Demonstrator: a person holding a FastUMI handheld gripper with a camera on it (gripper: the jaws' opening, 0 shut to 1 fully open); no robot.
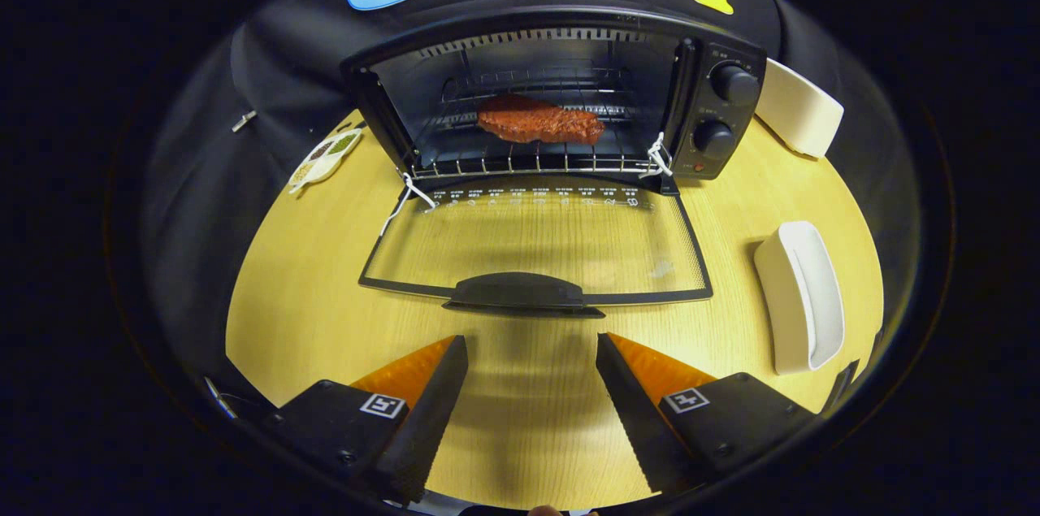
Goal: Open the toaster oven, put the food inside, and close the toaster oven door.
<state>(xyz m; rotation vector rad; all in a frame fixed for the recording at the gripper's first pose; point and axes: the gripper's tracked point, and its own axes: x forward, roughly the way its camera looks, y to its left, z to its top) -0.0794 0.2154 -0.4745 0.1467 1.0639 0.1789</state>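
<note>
Looking at the risks from here, biggest thing first: the bench [325, 313] is carrying everything, and the toaster oven [561, 101] sits well beyond the fingers with its glass door [536, 244] dropped flat, handle [520, 292] just ahead of the fingertips. The food [540, 122], a reddish slab of meat, is already on the wire rack [528, 162] inside, so I'd say closing the door is what's left. The gripper [532, 353] is spread wide with nothing between the fingers, hovering over bare wood short of the handle. What could go wrong? Mostly the lift: the handle is low and sits close to the bench, so coming in too high would just skate over it, and coming in too steep could jam a fingertip into the wood. Pushing the door up off-centre might twist it or shove the whole oven backwards, since it probably isn't heavy. Letting it swing shut hard could rattle the rack and slide the meat. Off to the right of the fingers a white dish [800, 297] lies near the door's corner, and a wide sweep could clip it. Smaller stuff: white cords [660, 158] are tied at the hinges on both sides, and I could see one getting pinched in the gap as the door comes up.
</note>
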